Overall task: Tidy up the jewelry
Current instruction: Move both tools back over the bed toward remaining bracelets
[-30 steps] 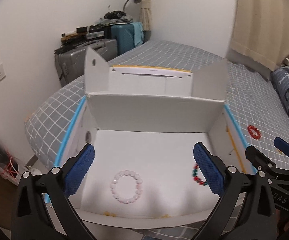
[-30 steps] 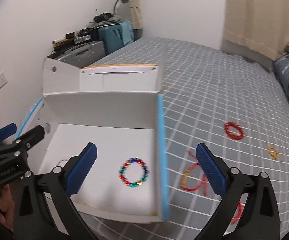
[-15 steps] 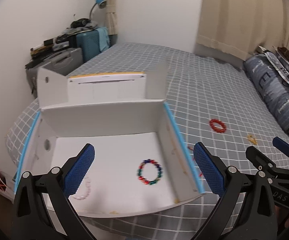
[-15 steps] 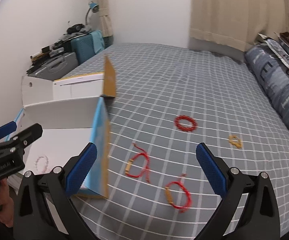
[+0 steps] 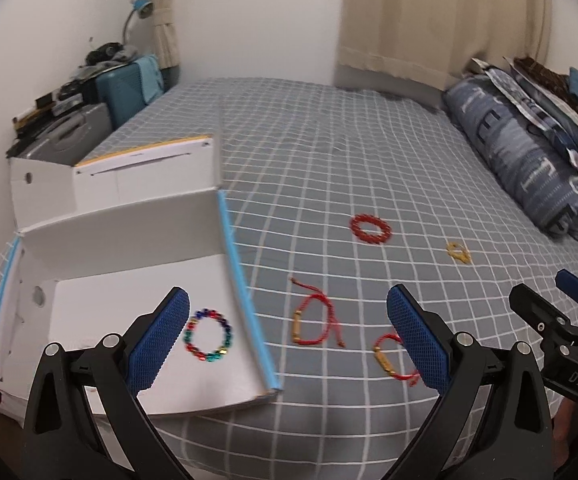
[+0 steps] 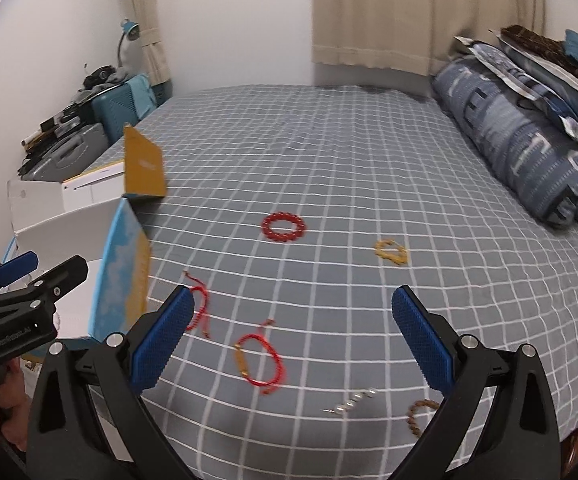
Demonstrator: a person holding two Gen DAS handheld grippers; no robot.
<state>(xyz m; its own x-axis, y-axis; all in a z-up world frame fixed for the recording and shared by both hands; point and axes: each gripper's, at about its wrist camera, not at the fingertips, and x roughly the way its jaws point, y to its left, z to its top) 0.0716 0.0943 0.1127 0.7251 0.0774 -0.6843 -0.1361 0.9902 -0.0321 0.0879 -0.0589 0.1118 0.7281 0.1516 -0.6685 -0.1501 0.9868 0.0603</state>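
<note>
Hovering, both jaws spread; box [image 5: 137, 236] beside red bracelets [image 6: 259, 358], silvery chain [image 6: 353, 400] perhaps.

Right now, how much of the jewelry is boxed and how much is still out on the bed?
Done: the multicolour bracelet lies in the box. In hand: nothing; the left gripper and right gripper have open, empty jaws. Left on the bed: red bead ring, yellow piece, two red cord bracelets, silver piece, brown bracelet.

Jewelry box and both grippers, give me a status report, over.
Left gripper open, empty. Right gripper open, empty. Multicolor bead bracelet in white box; red bead bracelet, two red cord bracelets on bed. Nothing blocking.
</note>
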